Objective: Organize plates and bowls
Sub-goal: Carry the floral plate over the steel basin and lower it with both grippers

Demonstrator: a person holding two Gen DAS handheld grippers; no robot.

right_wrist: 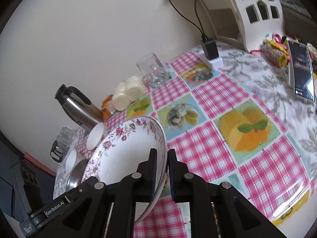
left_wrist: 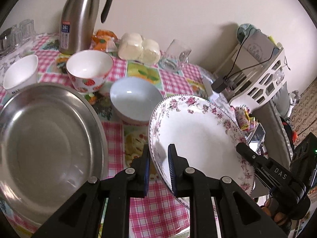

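Left gripper [left_wrist: 158, 170]: nearest the left wrist camera, its two blue pads pinched on the near-left rim of the floral plate [left_wrist: 198, 138].
Right gripper [right_wrist: 162, 175]: clamped on the plate's opposite rim; in the left view its black body sits at the plate's right edge.
Floral plate: carried by both grippers, tilted, clear of the table [right_wrist: 218, 91], between the steel basin [left_wrist: 49, 138] and the table's right side.
Step in hand: judged to be the carry of the plate toward a stacking spot, with both grips set.
Next move: likely calls for both hands travelling together and level, then lowering the plate, perhaps into the steel basin; an uneven pull could twist the rim out of a pad.
Count, bowls: three, namely a strawberry bowl [left_wrist: 89, 69], a pale blue bowl [left_wrist: 132, 97] and a white bowl [left_wrist: 20, 71].
Count, plates: one.
Count, basins: one.
Count, others: one steel thermos jug [left_wrist: 79, 19], one phone [right_wrist: 302, 69].
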